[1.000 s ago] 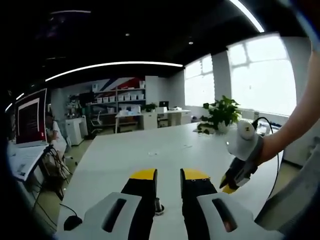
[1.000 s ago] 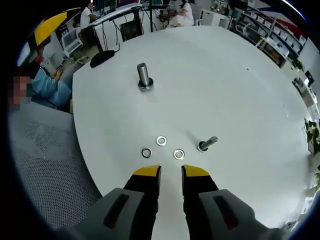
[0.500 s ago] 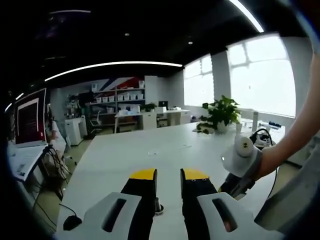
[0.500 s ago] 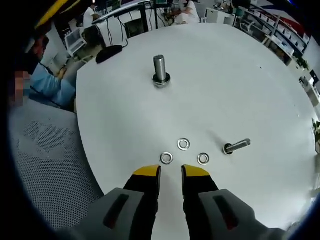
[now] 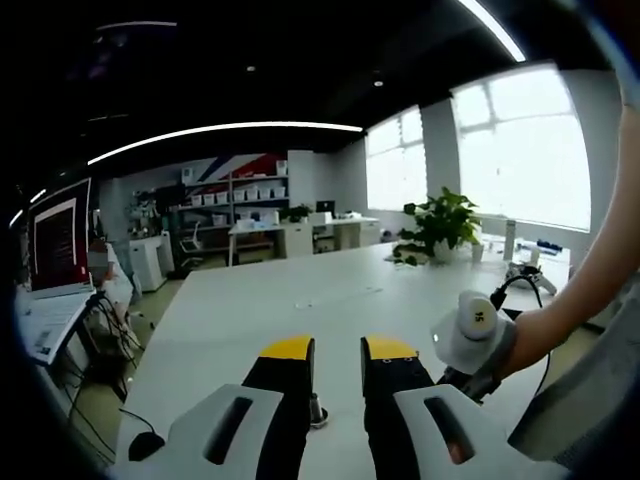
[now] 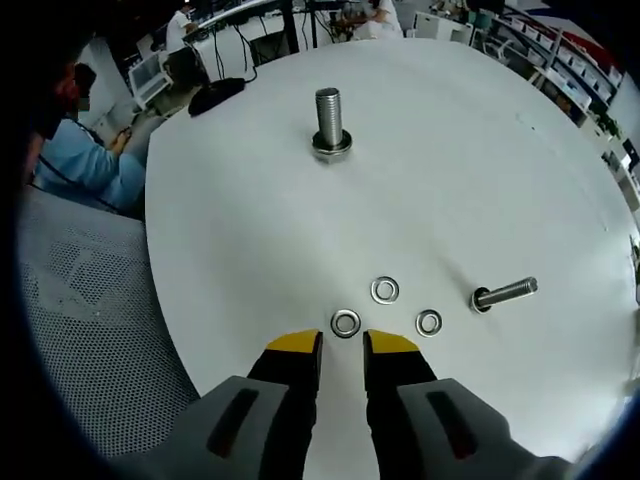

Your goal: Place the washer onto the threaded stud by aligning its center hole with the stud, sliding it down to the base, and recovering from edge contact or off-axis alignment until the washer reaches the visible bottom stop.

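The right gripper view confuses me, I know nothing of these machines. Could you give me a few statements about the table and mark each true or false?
1. Three washers lie loose on the table. True.
2. A washer is held in the right gripper. False: its jaws are empty, just short of the nearest washer.
3. One stud stands upright. True.
4. The other bolt also stands upright. False: it lies on its side.

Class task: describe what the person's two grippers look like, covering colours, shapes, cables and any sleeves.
Both the left gripper and the right gripper have two black jaws with yellow tips, rising from light grey housings with dark slots. In the left gripper view the right gripper also appears with a rounded white body and a black cable looping behind it. The arm holding it is bare, with no sleeve.
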The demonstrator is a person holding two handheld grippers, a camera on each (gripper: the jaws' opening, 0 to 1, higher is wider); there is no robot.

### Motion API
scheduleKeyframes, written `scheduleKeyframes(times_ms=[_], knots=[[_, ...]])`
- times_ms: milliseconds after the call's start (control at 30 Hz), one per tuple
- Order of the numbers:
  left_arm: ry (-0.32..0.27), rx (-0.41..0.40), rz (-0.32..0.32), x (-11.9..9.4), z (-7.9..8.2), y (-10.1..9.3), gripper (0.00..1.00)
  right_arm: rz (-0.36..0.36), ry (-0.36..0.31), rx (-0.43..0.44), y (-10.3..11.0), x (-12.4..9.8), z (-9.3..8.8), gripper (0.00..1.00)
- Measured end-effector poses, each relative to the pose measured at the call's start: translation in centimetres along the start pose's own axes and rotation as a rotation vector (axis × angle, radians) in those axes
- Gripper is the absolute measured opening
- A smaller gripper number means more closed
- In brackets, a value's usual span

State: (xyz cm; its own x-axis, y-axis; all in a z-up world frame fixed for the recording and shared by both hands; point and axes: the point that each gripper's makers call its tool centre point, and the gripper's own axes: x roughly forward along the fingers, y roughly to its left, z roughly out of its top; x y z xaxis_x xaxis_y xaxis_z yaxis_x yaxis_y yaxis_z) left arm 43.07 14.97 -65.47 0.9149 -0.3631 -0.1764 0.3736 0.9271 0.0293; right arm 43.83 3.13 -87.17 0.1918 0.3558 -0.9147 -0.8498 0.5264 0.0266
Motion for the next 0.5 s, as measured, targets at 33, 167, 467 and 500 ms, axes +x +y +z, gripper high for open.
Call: scheduleKeyframes(times_ms=[33, 167, 467, 500], knots=[[-0.001, 0.001, -0.002, -0.04, 0.01, -0.08, 0.16, -0.002, 0.002, 0.000, -0.08, -0.01, -0.02, 0.18], [0.000, 0.012, -0.009, 0.04, 0.04, -0.33, 0.16, -0.001, 0.008, 0.006, -0.39, 0.17, -0.15, 0.18], [0.006, 0.012, -0.007, 0.12, -0.11, -0.23, 0.16, 0.009, 0.011, 0.014, -0.36, 0.31, -0.10, 0.18], [0.005, 0.012, -0.008, 0.09, -0.12, -0.26, 0.16, 0.011, 0.011, 0.013, -0.35, 0.35, -0.05, 0.18]])
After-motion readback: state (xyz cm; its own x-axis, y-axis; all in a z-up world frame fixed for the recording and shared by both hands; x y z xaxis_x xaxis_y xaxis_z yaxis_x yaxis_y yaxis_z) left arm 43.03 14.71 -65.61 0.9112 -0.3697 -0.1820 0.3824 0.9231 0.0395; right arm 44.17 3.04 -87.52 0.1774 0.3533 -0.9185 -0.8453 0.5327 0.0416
